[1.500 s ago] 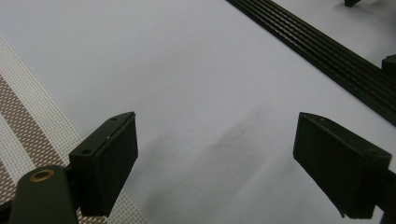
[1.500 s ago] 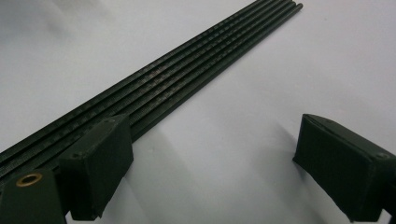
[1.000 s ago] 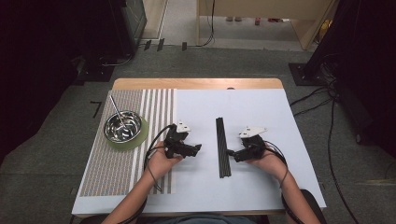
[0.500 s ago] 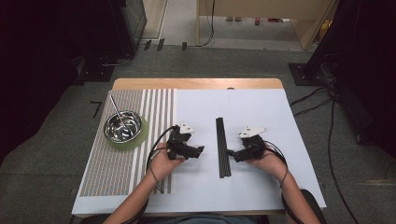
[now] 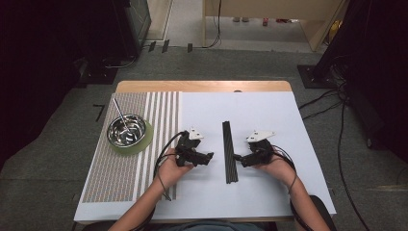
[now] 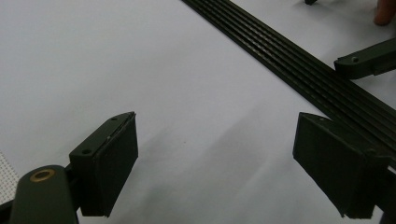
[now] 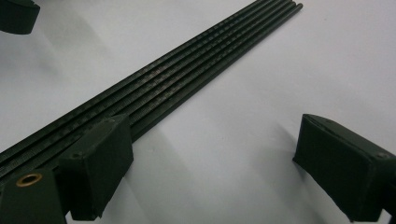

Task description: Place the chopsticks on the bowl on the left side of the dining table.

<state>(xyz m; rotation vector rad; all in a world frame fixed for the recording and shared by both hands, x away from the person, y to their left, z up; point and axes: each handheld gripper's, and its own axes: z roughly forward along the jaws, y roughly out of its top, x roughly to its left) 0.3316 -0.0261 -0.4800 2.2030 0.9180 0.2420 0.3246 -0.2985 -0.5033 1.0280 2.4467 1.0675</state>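
Note:
Several thin black rods lie side by side in a flat row on the white sheet, running away from me. My left gripper rests just left of them, pointing at them, jaws wide apart with nothing between. In the left gripper view the rods run past its right jaw. My right gripper stands open at the rods' right side. In the right gripper view its left jaw sits against the rods, which lie outside the gap.
A steel bowl with a thin metal utensil leaning in it stands on a green coaster at the left, on a striped mat. The wooden table edge shows at the back. Cables trail from both grippers.
My left gripper has edged slightly right, toward the rods. The right gripper and the rods have stayed put.

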